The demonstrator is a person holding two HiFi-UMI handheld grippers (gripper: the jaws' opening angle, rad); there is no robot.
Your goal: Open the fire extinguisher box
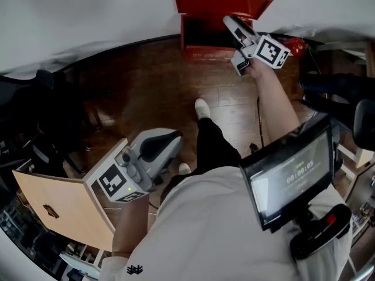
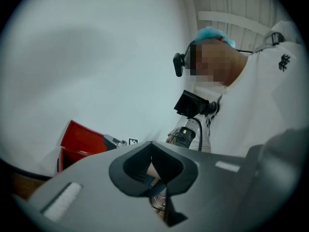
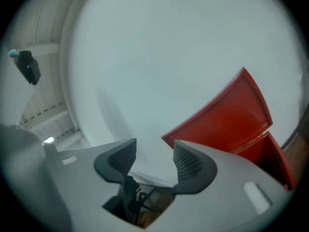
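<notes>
On the wooden floor (image 1: 140, 81), against the white wall (image 1: 88, 10): fire extinguisher box (image 1: 202, 40), red, its lid (image 1: 221, 0) raised and tilted back, the interior exposed.
Right gripper (image 1: 229, 22): held at the box mouth under the lid, jaws parted, nothing between them; the lid edge is seen just beyond one jaw.
Left gripper (image 1: 174, 138): kept back by the body, jaws pressed together, empty.
Step judged: the box lies open as required.
Next move: only a clear withdrawal is called for, provided the lid is found to stand unaided.
</notes>
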